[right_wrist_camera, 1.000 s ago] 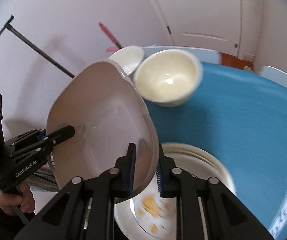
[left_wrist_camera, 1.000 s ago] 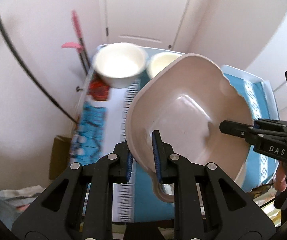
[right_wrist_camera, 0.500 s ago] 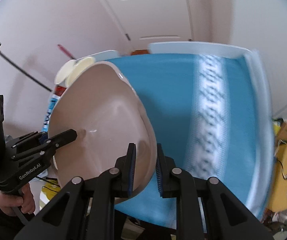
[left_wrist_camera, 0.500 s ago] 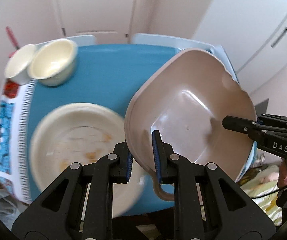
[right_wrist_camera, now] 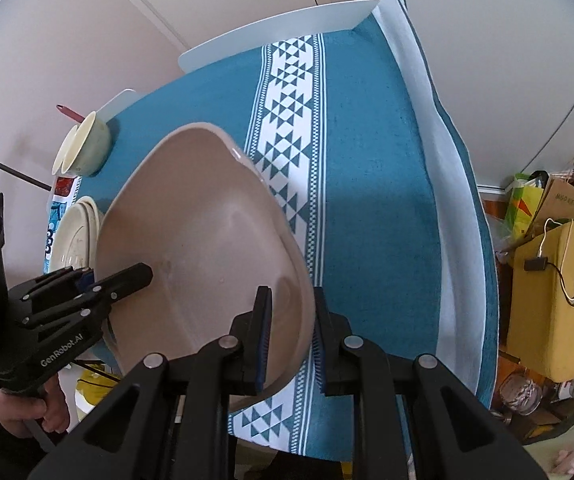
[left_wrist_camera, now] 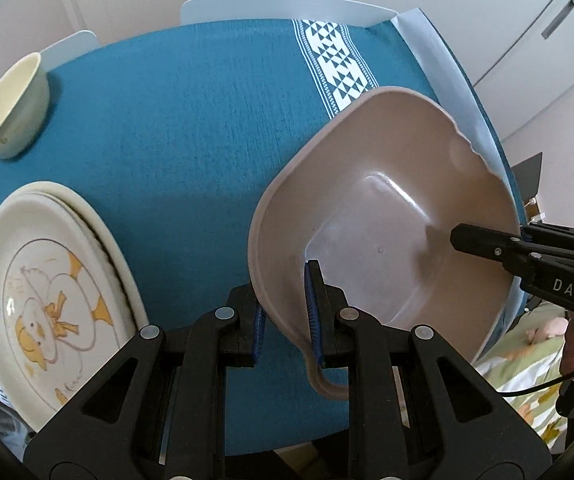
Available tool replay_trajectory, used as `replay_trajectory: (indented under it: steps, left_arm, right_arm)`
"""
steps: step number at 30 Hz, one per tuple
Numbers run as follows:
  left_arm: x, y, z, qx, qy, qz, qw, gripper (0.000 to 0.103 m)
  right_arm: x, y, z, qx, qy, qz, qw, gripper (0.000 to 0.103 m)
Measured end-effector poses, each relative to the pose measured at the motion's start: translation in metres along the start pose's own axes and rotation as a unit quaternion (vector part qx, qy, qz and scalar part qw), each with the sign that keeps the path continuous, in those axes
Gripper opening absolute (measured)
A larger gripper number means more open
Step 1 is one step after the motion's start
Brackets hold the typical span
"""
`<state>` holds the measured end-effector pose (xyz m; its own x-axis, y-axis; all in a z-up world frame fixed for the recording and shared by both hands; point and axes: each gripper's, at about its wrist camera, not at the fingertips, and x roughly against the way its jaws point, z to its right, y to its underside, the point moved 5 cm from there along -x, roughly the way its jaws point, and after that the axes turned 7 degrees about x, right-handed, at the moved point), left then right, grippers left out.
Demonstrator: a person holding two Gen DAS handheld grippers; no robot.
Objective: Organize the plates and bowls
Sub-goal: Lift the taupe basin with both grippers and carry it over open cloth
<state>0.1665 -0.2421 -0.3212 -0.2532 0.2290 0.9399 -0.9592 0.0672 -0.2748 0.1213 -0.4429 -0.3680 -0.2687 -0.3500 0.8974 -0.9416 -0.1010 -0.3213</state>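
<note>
A big beige basin (left_wrist_camera: 387,200) hangs tilted above the blue tablecloth (left_wrist_camera: 191,128), carried between both grippers. My left gripper (left_wrist_camera: 285,304) is shut on its near rim, one pad inside and one outside. My right gripper (right_wrist_camera: 291,312) is shut on the opposite rim of the basin (right_wrist_camera: 199,220). From the left wrist, the right gripper (left_wrist_camera: 463,236) reaches in over the far rim. A stack of cream plates (left_wrist_camera: 47,300) with a duck drawing lies at the left. Two cream bowls (left_wrist_camera: 7,108) stand at the far left corner.
A white band with triangle patterns (right_wrist_camera: 287,128) runs across the cloth under the basin. White chair backs (left_wrist_camera: 279,4) stand at the far edge. Right of the table are a yellow box (right_wrist_camera: 555,280) and bags (right_wrist_camera: 543,196). A hand (right_wrist_camera: 27,408) holds the left gripper.
Both grippers have carried the basin to the right across the table and a little lower. The bowls and plates have slid to the left edge of the views; both grips are unchanged.
</note>
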Motion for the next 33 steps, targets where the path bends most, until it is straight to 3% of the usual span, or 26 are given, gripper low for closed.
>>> replay_trajectory:
  steps: [13, 19, 20, 22, 23, 24, 31, 32, 33]
  left_arm:
    - [-0.004, -0.004, 0.018, -0.001, 0.003, 0.005, 1.0000, 0.016]
    - [-0.007, -0.004, 0.020, -0.008, -0.022, -0.003, 0.9997, 0.017]
    - [-0.007, -0.004, 0.021, -0.012, -0.021, -0.004, 0.9997, 0.017]
    - [-0.008, -0.004, 0.023, -0.016, -0.021, -0.003, 0.9996, 0.017]
    - [-0.008, -0.004, 0.024, -0.019, -0.020, -0.003, 0.9996, 0.017]
    - [-0.008, -0.005, 0.025, -0.020, -0.019, -0.002, 0.9996, 0.017]
    - [-0.010, -0.004, 0.026, -0.017, -0.004, -0.010, 0.9998, 0.018]
    - [-0.010, -0.004, 0.026, -0.017, -0.003, -0.010, 0.9998, 0.020]
    - [-0.010, -0.004, 0.027, -0.018, -0.004, -0.010, 0.9998, 0.031]
  right_arm:
    - [-0.007, -0.002, 0.014, -0.008, -0.006, -0.006, 1.000, 0.017]
    - [-0.008, -0.004, 0.010, 0.002, -0.006, -0.006, 1.000, 0.019]
    - [-0.007, -0.004, 0.010, 0.004, -0.005, -0.005, 1.000, 0.022]
    - [-0.006, -0.005, 0.010, 0.003, -0.015, 0.003, 1.000, 0.045]
    - [-0.005, -0.005, 0.010, 0.003, -0.019, 0.006, 1.000, 0.064]
    - [-0.003, -0.006, 0.009, 0.003, -0.024, 0.013, 1.000, 0.072]
    - [0.000, -0.008, 0.007, 0.003, -0.032, 0.033, 0.999, 0.073]
    - [0.000, -0.008, 0.007, 0.004, -0.031, 0.034, 0.999, 0.073]
    - [0.000, -0.007, 0.006, 0.006, -0.031, 0.035, 0.999, 0.073]
